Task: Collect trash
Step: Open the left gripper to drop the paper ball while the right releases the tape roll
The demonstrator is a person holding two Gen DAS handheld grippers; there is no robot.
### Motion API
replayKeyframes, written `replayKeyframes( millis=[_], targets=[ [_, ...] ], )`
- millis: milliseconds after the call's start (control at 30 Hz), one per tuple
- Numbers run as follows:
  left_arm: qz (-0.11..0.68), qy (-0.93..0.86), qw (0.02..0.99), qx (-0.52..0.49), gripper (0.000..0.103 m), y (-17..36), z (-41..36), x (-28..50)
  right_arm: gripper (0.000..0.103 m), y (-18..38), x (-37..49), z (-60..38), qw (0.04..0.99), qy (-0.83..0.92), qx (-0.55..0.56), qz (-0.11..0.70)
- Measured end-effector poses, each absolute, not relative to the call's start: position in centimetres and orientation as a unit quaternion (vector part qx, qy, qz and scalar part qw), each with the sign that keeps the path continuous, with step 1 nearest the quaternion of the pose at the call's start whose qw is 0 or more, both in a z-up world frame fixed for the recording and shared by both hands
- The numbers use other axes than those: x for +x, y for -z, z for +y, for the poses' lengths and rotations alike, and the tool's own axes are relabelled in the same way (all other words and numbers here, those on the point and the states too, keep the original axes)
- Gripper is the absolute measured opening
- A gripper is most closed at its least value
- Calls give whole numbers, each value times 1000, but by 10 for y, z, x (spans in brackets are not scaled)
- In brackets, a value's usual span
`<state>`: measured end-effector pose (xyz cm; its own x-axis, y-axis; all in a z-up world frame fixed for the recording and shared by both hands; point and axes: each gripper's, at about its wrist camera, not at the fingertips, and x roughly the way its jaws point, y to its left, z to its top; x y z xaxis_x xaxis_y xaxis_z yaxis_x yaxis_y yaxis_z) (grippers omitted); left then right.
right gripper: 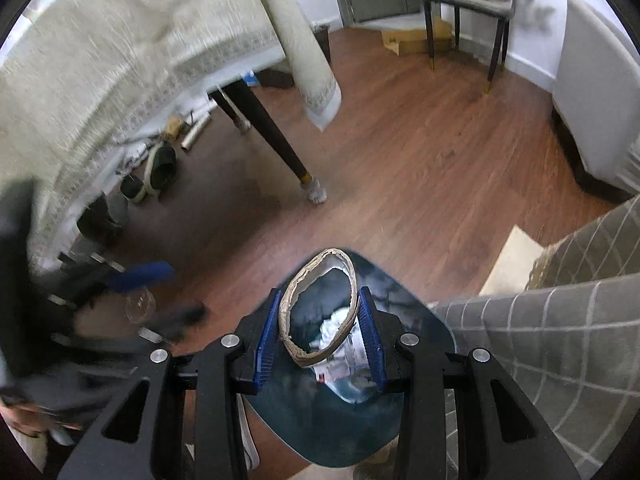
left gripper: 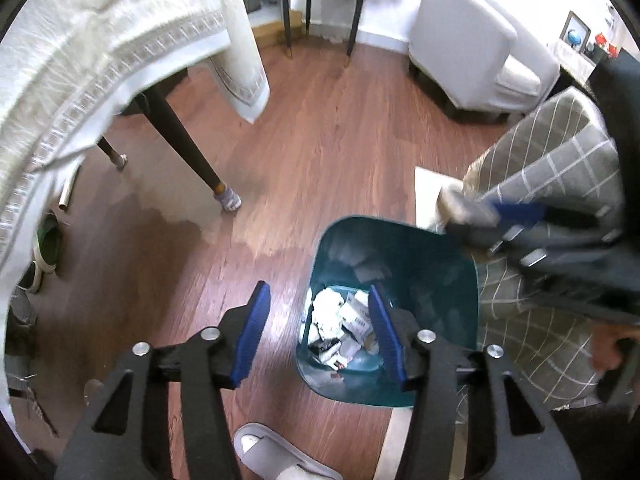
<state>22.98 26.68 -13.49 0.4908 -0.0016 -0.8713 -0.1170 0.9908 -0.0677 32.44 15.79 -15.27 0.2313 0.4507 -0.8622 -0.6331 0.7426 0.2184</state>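
Teal bin point(left gripper: 400, 384) already has crumpled paper point(left gripper: 340, 320) in it; right gripper point(right gripper: 320, 320) clamped on a cardboard ring point(right gripper: 318, 308) right above, left gripper point(left gripper: 316, 332) jaws apart, empty

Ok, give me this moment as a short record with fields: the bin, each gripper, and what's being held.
bin: teal trash bin on the wood floor, paper scraps already inside
left gripper: left gripper open, empty, over the bin's near-left edge
right gripper: right gripper shut on a cardboard ring, above the bin opening
beside bin: grey checked cushion
task state: ring not yet dropped
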Motion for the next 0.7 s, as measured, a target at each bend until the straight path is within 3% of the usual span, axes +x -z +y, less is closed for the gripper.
replayKeyframes(
  millis=[200,567,700],
  targets=[
    [465,-24,882,-74,46,96,266,225,39,184,322,164,764,-335,-109,541],
    [393,-22,918,-50,46,33,252,219,39,240,301,171,735,-315,-167,576],
    [378,-24,924,-53,46,16,251,217,44,260,294,167,725,-310,-191,584]
  ],
)
